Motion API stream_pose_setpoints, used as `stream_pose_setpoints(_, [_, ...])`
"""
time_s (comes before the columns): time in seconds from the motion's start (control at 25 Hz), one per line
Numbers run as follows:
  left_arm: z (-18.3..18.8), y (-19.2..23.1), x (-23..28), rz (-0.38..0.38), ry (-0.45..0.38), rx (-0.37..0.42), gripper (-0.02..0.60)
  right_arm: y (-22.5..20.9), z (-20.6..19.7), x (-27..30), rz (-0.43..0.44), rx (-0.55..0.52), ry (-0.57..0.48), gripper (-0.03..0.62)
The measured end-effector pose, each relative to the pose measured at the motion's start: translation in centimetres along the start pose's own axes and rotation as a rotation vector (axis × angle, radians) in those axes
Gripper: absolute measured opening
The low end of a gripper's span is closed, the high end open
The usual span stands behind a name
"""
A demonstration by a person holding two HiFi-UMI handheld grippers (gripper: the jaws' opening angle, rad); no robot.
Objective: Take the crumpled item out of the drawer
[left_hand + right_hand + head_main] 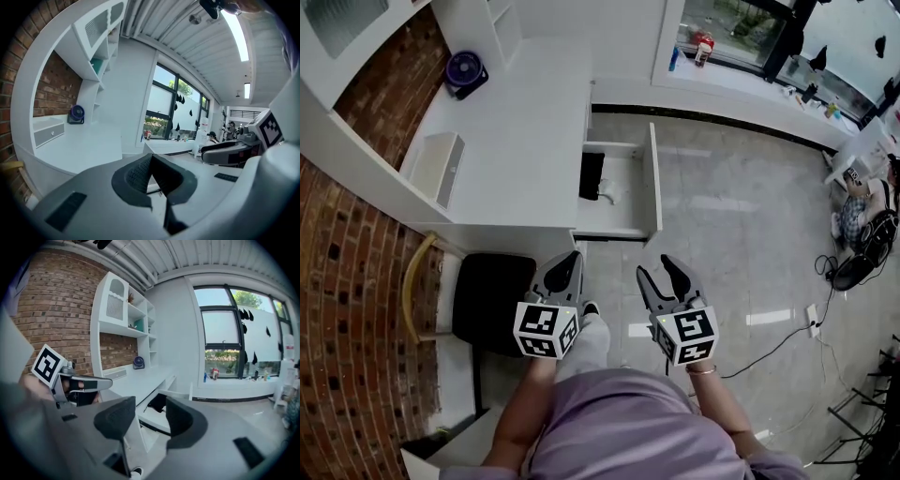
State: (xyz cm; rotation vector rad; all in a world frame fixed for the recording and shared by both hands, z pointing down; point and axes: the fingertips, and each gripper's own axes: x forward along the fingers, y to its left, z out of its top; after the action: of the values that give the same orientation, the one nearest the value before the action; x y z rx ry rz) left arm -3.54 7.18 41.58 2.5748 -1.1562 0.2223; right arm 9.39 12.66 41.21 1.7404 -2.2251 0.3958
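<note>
Pulled out from the white desk, the drawer (654,178) stands open ahead of me. A small white crumpled item (609,195) lies inside it beside a black object (592,175). Both grippers hover close to my body, well short of the drawer. In the head view my left gripper (572,255) is shut with nothing in it; in the left gripper view its pads (136,176) meet at the tips. To its right, my right gripper (656,267) stands open and empty. The right gripper view looks between the jaws toward the drawer (151,417) and the black object (158,402); the crumpled item does not show there.
A black-seated chair (492,300) with a wooden back stands just left of my left gripper. On the desk (525,141) sit a purple fan (464,71) and a white box (436,167). Cables (787,337) trail over the tiled floor at right. Bottles (701,47) stand on the window sill.
</note>
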Motion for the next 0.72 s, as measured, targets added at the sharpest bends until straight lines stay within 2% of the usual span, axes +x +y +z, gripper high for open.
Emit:
stream_pose_setpoints(0.32, [2.3, 5.8, 4.0, -0.025, -0.002, -0.004, 0.002, -0.6, 1.9, 6.9, -0.045, -0.026, 0.034, 0.201])
stream_pose_setpoints(0.72, [3.6, 8.1, 7.8, -0.064, 0.002, -0.008, 0.002, -2.1, 2.6, 11.5, -0.075, -0.078, 0.081, 0.204])
